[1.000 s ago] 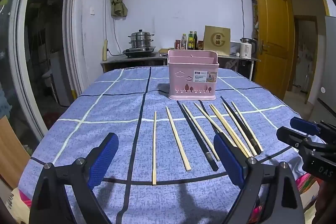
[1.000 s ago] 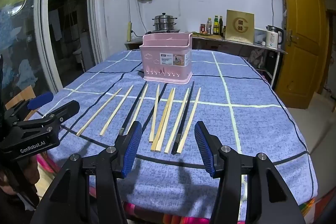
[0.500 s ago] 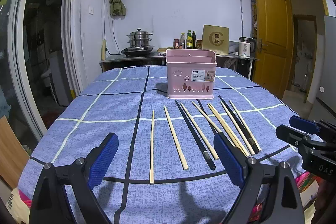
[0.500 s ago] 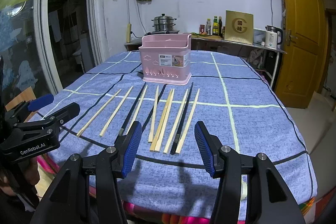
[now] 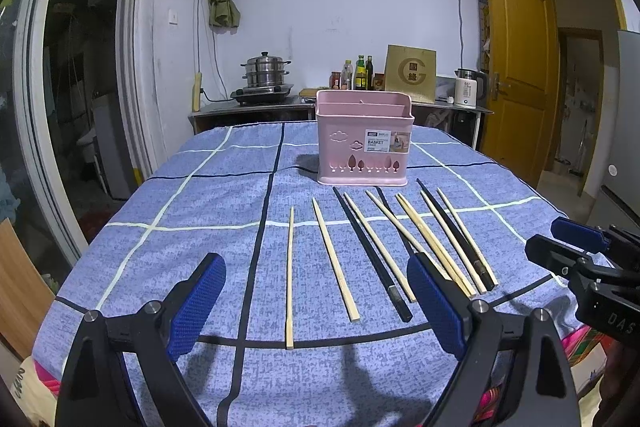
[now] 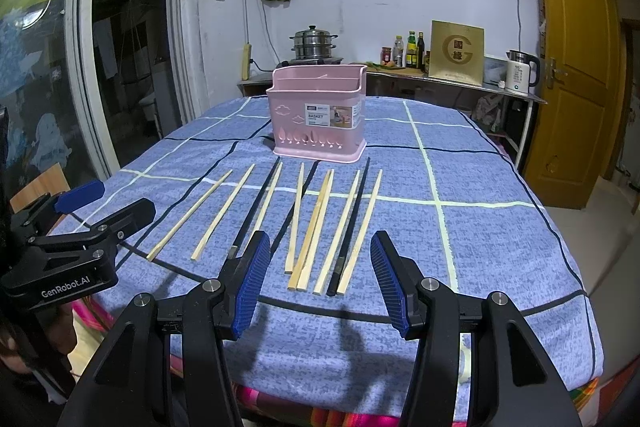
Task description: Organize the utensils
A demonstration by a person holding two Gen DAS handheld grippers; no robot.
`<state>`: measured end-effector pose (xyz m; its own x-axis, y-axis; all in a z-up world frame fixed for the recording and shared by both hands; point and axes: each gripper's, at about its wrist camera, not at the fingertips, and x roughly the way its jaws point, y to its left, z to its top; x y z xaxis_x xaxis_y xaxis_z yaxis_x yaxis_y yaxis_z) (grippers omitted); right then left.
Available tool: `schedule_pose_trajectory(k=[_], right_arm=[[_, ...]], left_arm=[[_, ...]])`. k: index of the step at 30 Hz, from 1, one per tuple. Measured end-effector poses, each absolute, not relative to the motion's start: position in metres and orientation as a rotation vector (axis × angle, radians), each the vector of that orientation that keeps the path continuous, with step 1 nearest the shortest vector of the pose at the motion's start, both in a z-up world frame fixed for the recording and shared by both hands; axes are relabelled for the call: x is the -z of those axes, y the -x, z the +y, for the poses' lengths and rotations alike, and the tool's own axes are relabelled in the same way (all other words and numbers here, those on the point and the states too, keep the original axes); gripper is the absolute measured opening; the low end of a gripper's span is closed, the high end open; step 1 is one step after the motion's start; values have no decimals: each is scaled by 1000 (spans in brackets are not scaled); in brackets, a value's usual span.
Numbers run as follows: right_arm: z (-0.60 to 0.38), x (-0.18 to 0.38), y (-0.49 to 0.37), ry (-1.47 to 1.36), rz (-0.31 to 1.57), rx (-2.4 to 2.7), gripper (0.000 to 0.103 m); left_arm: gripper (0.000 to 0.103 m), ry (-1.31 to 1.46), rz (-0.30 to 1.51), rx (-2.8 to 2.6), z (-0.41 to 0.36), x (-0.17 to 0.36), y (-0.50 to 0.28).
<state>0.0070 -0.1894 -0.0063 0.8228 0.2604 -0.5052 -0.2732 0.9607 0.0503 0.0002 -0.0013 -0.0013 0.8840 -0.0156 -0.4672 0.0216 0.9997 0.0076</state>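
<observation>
Ten chopsticks [image 6: 332, 227] lie beyond both spread grippers [image 6: 316, 279].

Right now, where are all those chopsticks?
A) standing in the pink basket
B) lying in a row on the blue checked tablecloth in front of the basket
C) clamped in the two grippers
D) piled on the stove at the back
B: the chopsticks lie side by side on the tablecloth before the pink basket, while the left gripper and right gripper are open and hold nothing.
</observation>
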Motion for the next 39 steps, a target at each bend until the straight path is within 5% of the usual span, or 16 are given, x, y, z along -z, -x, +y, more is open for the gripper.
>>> schedule_pose_trajectory(k=[39], right_arm=[[-189,7,-8,25,540,-283,53]], left_arm=[[93,-8,495,27,0,3,0]])
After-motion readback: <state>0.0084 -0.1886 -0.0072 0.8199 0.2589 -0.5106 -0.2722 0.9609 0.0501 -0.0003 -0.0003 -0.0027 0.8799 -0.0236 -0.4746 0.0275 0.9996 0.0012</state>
